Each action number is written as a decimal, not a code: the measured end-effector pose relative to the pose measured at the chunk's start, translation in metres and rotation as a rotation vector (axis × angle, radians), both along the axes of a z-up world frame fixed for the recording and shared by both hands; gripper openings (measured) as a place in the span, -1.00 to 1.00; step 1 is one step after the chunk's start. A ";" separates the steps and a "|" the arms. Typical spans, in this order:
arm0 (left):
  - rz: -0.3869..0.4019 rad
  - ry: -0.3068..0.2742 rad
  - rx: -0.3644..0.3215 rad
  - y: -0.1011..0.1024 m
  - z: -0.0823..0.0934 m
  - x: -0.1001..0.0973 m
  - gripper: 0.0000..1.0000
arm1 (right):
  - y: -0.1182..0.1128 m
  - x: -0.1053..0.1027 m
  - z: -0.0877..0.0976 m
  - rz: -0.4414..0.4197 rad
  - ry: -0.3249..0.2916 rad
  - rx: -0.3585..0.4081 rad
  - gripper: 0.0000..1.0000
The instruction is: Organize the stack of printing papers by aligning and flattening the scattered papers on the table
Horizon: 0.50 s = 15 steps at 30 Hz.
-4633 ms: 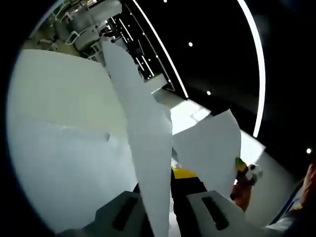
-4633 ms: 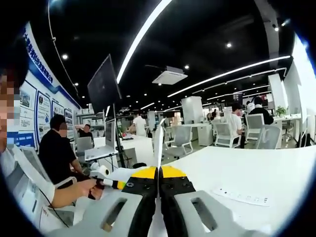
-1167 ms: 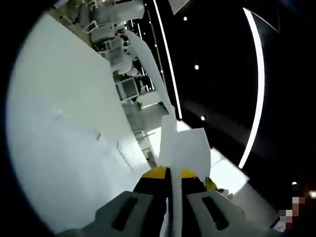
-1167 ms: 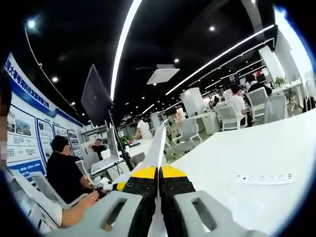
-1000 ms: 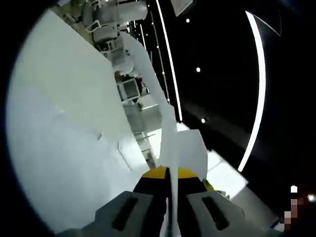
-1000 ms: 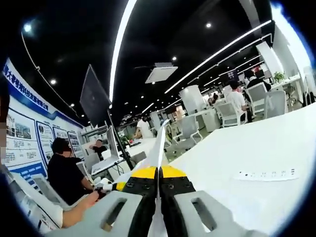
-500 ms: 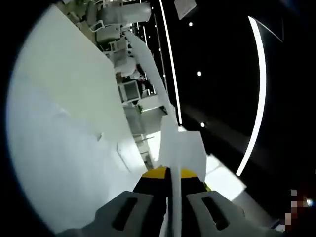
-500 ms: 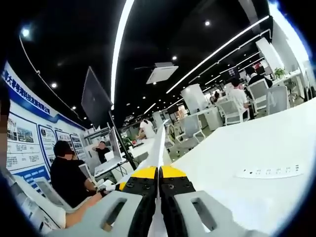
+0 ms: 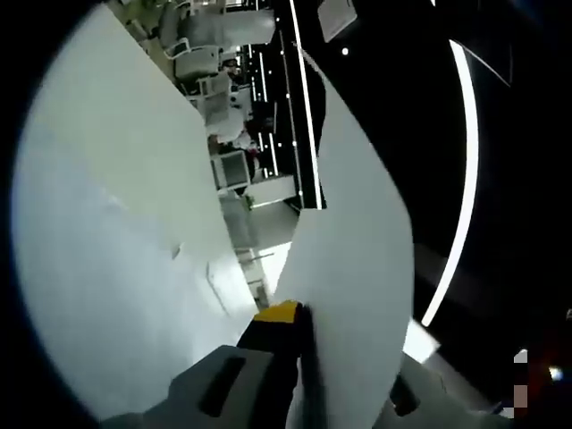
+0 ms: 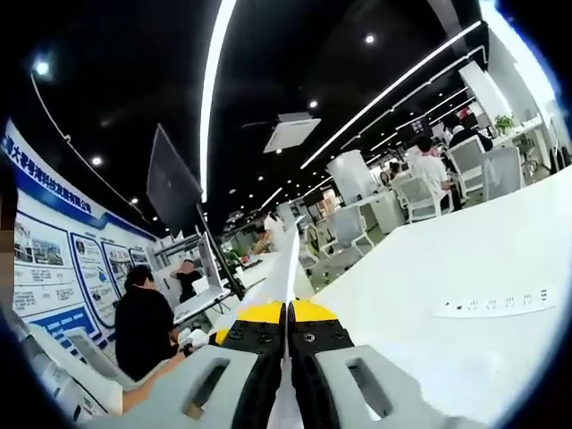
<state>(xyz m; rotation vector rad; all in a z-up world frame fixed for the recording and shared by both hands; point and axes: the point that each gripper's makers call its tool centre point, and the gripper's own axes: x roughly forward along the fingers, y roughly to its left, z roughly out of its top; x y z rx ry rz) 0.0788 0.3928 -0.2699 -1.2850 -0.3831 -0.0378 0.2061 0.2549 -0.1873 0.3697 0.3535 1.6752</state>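
Note:
In the left gripper view my left gripper (image 9: 302, 313) is shut on a white sheet of paper (image 9: 357, 268). The sheet bows up and to the right, shows its broad face and hides the right jaw. The white table (image 9: 107, 232) lies tilted along the left of that view. In the right gripper view my right gripper (image 10: 287, 309) is shut on paper (image 10: 288, 259) seen edge-on as a thin white strip rising from between the yellow-tipped jaws. The same table (image 10: 429, 277) spreads to the right there.
A white power strip (image 10: 500, 302) lies on the table at the right. A dark monitor on a pole (image 10: 174, 189) stands at the left, with a seated person (image 10: 147, 332) below it. Office chairs (image 10: 465, 170) and other people stand beyond the table's far edge.
In the left gripper view the held sheet has swung from edge-on to broad face, covering the right jaw. The right gripper view has shifted only slightly, and its grip is unchanged.

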 end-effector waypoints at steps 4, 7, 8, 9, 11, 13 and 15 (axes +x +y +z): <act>0.001 -0.008 -0.009 0.001 0.000 0.000 -0.81 | 0.001 0.001 -0.002 0.006 0.023 0.007 -1.00; 0.003 -0.013 -0.014 0.002 0.000 0.000 -0.79 | 0.002 0.002 -0.002 0.006 0.034 0.012 -1.00; 0.002 -0.014 -0.018 0.000 0.000 0.000 -0.79 | 0.003 0.002 -0.002 0.010 0.041 0.013 -1.00; 0.002 -0.017 -0.021 0.000 0.000 0.000 -0.79 | 0.003 0.002 -0.002 0.013 0.047 0.016 -1.00; 0.002 -0.015 -0.023 0.000 0.000 0.000 -0.79 | 0.005 0.002 -0.003 0.019 0.060 0.020 -1.00; 0.001 -0.018 -0.025 -0.002 0.000 0.000 -0.79 | 0.007 0.001 -0.004 0.025 0.070 0.019 -1.00; -0.002 -0.019 -0.026 -0.002 0.000 0.000 -0.79 | 0.009 0.001 -0.004 0.029 0.077 0.021 -1.00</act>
